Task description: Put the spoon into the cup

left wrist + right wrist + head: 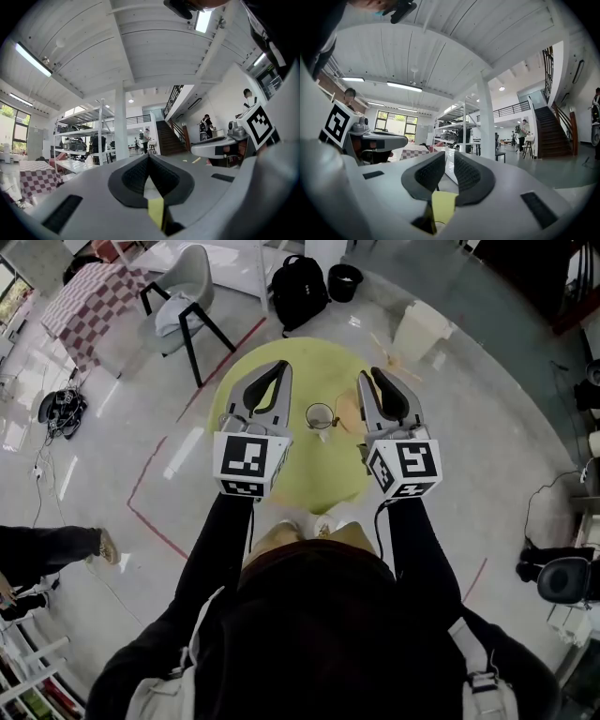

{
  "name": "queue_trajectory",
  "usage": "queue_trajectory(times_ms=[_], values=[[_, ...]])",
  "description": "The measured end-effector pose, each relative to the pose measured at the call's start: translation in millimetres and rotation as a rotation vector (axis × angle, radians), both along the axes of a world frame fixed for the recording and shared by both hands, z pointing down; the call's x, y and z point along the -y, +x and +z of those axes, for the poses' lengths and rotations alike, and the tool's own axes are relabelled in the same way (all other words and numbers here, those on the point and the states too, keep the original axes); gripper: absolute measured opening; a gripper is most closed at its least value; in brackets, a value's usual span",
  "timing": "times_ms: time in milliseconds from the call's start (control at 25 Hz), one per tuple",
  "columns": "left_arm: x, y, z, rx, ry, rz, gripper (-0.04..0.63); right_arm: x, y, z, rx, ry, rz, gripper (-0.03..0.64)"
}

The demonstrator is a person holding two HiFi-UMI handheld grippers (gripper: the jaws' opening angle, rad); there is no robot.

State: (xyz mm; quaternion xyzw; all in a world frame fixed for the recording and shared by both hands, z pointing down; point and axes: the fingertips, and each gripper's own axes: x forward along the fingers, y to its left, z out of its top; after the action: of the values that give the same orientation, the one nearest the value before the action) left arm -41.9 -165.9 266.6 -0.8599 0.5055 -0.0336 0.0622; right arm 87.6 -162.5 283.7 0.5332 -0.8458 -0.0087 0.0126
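Clear glass cup (320, 415) on round yellow-green counter (319, 474), below and between the jaws. Left gripper (281, 367) jaws together, right gripper (367, 374) jaws slightly apart. Both empty, held high, probably for clearance.

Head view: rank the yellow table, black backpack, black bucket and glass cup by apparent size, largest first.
1. yellow table
2. black backpack
3. black bucket and glass cup look about alike; the cup is nearer the camera, so I leave them unranked.
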Motion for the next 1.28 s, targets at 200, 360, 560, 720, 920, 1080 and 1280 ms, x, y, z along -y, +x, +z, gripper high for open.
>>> queue_trajectory(times_ms=[200, 360, 560, 720, 920, 1080, 1280], values=[[-2, 2, -3, 0.005, 0.002, 0.0, 0.015, -7, -1, -8, -0.022, 0.031, -0.024, 0.026], [-5, 0, -5, 0.01, 0.004, 0.0, 0.015, -8, -3, -7, -0.032, 0.026, -0.024, 0.026], [-8, -5, -5, 0.013, 0.001, -0.01, 0.015, -10, -4, -9, -0.022, 0.033, -0.025, 0.026], [-11, -5, -4, 0.018, 0.0, -0.011, 0.015, -12, -3, -9, -0.044, 0.047, -0.005, 0.026], [-12, -4, -6, 0.017, 0.006, -0.011, 0.015, -11, -1, -10, -0.052, 0.047, 0.005, 0.026], [-14, -4, -9, 0.016, 0.01, -0.012, 0.015, -14, -3, -12, -0.049, 0.049, 0.001, 0.026], [-14, -4, -10, 0.007, 0.01, -0.019, 0.015, -17, -4, -13, -0.042, 0.06, -0.005, 0.026]])
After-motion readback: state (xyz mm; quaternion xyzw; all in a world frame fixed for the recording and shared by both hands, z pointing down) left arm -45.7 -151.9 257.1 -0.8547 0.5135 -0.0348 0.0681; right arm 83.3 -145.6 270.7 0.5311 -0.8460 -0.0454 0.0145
